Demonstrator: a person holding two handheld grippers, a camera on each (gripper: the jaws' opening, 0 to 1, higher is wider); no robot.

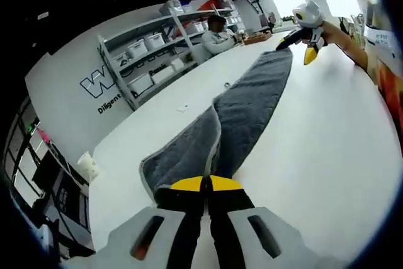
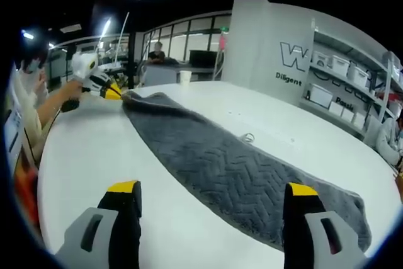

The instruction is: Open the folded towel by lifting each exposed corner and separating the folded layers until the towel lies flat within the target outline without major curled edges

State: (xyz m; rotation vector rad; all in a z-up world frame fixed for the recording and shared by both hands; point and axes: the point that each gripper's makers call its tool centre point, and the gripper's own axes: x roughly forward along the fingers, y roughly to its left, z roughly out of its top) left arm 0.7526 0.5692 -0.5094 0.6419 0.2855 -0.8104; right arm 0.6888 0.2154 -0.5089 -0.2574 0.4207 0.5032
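Towel stretched long across the bench, one end pinched.

Nearest, the left tool [image 1: 206, 184] has its jaws closed on the towel [image 1: 252, 102] at its near end, lifting a folded layer so it peels away from the one under it. The right tool [image 2: 211, 196] stands with jaws wide apart, holding nothing, above the white bench [image 2: 94, 149] near the towel's other end. Beyond, shelving [image 1: 148, 61] lines the wall.

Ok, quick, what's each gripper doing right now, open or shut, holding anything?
Left gripper: shut on the near end of the grey towel.
Right gripper: open, holding nothing, jaws wide apart above the white table.
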